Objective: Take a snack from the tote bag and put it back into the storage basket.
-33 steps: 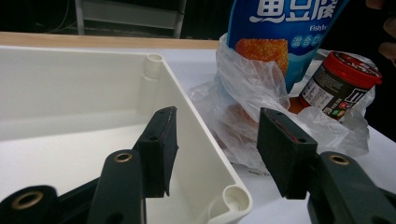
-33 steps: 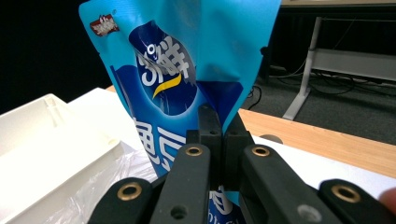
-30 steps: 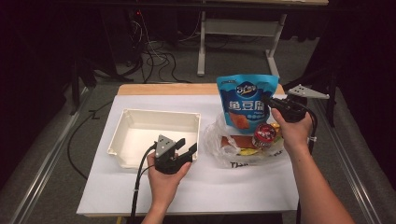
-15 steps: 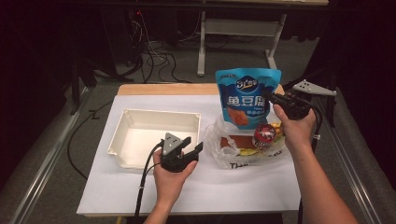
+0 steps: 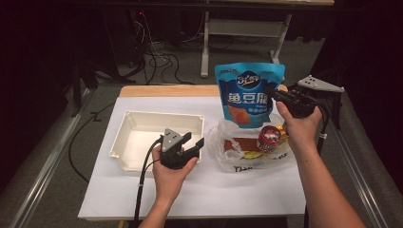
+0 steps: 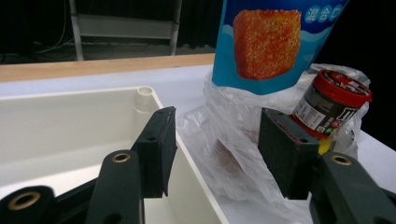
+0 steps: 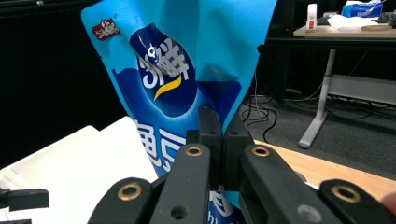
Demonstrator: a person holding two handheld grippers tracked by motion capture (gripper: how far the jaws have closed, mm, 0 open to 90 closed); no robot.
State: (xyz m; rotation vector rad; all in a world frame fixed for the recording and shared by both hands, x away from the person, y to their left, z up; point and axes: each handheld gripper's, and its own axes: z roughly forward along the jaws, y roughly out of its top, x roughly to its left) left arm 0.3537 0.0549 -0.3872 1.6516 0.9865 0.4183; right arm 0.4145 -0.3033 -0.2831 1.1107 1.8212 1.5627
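Observation:
A blue snack bag (image 5: 247, 92) hangs upright above the table, and my right gripper (image 5: 274, 96) is shut on its right edge. In the right gripper view the jaws (image 7: 219, 135) press together on the blue bag (image 7: 177, 70). Below it lies a crumpled clear plastic bag (image 5: 242, 154) holding a red-lidded jar (image 5: 270, 137) and other packets. My left gripper (image 5: 192, 145) hovers open beside the white tray (image 5: 142, 118), at its right corner. Seen from the left gripper (image 6: 215, 135), nothing is between the jaws; the plastic bag (image 6: 229, 140), jar (image 6: 334, 105) and blue bag (image 6: 266, 42) lie ahead.
The tray's near wall (image 6: 187, 158) runs under the left jaw. A white sheet (image 5: 199, 190) covers the table, with a wooden strip (image 5: 166, 90) at the far edge. Desk legs and cables (image 5: 157, 52) stand on the floor beyond.
My right gripper has risen with the blue bag, pulling it higher above the plastic bag. The left gripper has hardly shifted.

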